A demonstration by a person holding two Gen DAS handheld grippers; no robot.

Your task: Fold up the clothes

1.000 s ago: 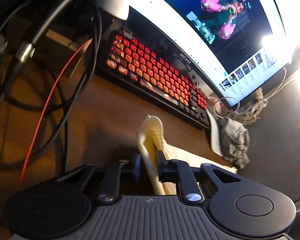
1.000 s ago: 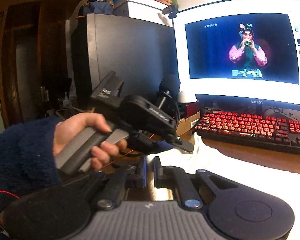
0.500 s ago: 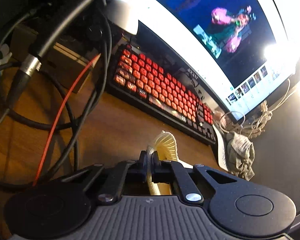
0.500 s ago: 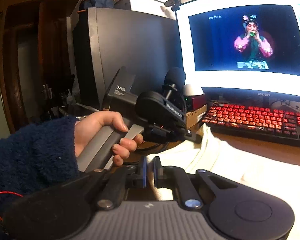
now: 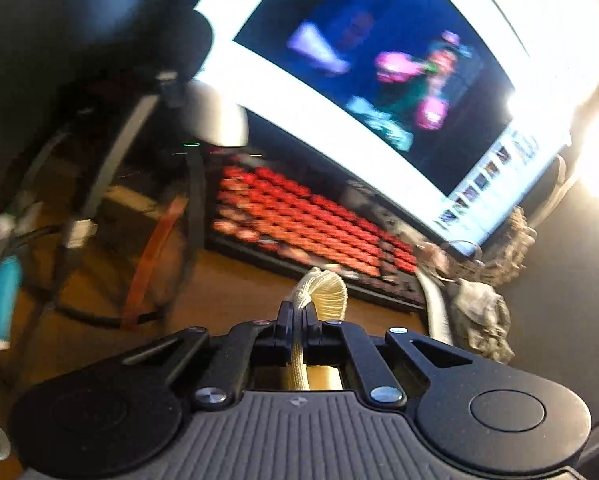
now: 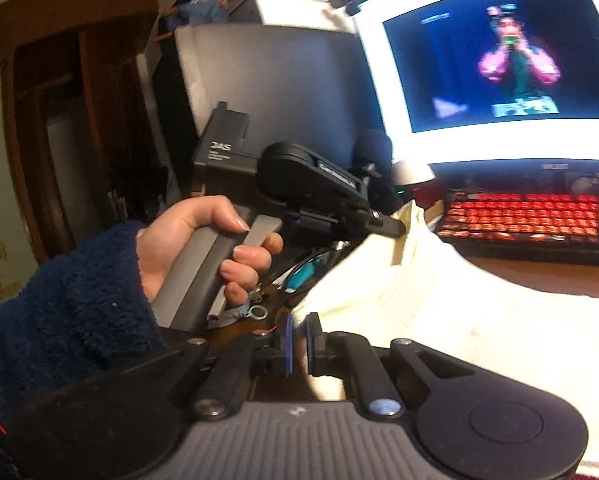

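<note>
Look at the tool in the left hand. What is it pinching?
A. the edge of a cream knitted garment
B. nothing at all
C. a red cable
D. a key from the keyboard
A: in the left wrist view the left tool is shut on a ribbed edge of the cream knitted garment, which bunches up just past its tips, in front of the red keyboard.

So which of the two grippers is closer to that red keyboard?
Left. The left gripper holds the cream garment up beside the red keyboard; the right gripper grips it farther back.
</note>
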